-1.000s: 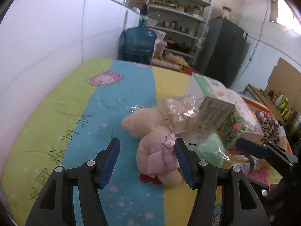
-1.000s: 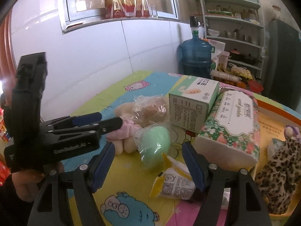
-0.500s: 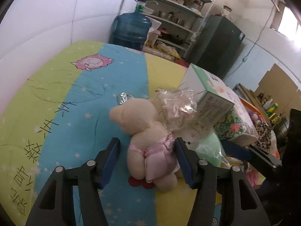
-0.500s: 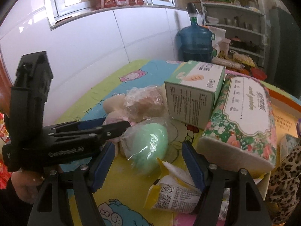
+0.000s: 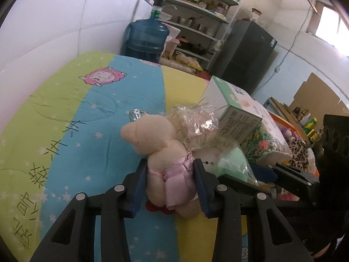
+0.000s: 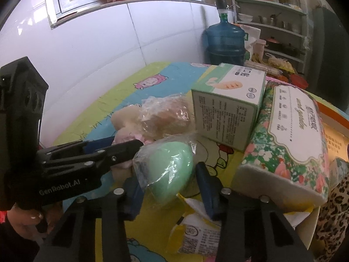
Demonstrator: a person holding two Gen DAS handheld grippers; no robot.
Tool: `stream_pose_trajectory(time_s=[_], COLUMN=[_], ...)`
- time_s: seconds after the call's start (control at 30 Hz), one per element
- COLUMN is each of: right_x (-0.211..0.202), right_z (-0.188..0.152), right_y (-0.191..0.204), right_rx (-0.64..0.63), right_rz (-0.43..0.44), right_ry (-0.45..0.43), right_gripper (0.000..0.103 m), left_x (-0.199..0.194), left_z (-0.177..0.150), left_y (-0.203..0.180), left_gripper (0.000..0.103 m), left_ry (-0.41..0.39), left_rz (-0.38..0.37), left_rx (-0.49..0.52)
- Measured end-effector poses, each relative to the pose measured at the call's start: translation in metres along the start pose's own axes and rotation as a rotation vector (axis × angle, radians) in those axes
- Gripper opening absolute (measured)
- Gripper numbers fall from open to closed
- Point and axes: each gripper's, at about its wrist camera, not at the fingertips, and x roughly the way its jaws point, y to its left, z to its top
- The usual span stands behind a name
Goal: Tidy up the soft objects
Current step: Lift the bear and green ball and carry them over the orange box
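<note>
A cream plush toy in a pink dress (image 5: 165,150) lies on the colourful quilt (image 5: 72,118). My left gripper (image 5: 171,181) is shut on its pink body, both blue pads pressed against it. A green sponge egg in clear wrap (image 6: 169,170) lies beside the toy; it also shows in the left wrist view (image 5: 233,163). My right gripper (image 6: 168,187) is half closed around the egg, its pads close to the wrap but touch unclear. A beige sponge in crinkled wrap (image 6: 165,115) rests against the toy's head.
A white-green carton (image 6: 229,100) and a floral tissue pack (image 6: 290,139) stand right of the toys. A yellow snack packet (image 6: 196,233) lies under my right gripper. A leopard plush (image 6: 336,214) sits far right. A blue water jug (image 5: 146,39) stands beyond the quilt.
My left gripper moved forward and closed on the plush toy's body. My right gripper advanced around the green egg and its jaws narrowed.
</note>
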Motion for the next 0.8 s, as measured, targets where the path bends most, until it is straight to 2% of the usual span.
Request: stream_pose_trajectory(time_s=[0.37,0.8], right_x=[-0.019,-0.058], right_z=[0.009,0.003], right_y=[0.016,0.022], right_rx=[-0.027,-0.03], right_rz=[0.037,0.028], right_ry=[-0.083,-0.165], right_gripper=[0.044,0.044], left_x=[-0.046,-0.085], left_z=[0.002,-0.001], left_y=[0.001,-0.022], left_gripper=[0.042,0.042], left_ry=[-0.116,-0.197], left_rz=[0.042,0.048], left_rx=[0.01,0.077])
